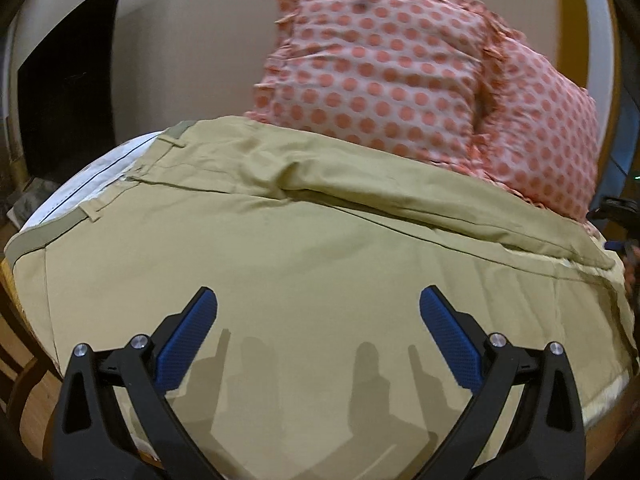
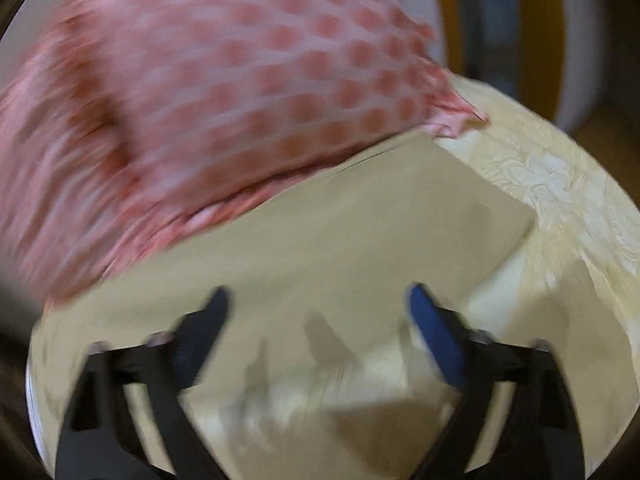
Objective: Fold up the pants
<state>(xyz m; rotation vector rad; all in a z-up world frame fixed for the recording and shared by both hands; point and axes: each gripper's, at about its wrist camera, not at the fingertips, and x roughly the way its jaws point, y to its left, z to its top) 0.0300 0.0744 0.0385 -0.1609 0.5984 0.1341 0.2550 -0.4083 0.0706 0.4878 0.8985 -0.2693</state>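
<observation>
Khaki pants (image 1: 280, 248) lie spread across the bed, waistband at the left with belt loops and white lining showing. One leg lies folded over the other along a long ridge. My left gripper (image 1: 318, 304) is open and empty, just above the seat of the pants. In the blurred right wrist view the leg end of the pants (image 2: 360, 232) lies flat with a squared hem corner. My right gripper (image 2: 318, 304) is open and empty above it.
Two pink polka-dot pillows (image 1: 400, 64) rest at the far edge of the pants and show in the right wrist view (image 2: 224, 92). A pale yellow patterned bedspread (image 2: 560, 200) lies under the pants. A dark opening (image 1: 68, 80) is at the left wall.
</observation>
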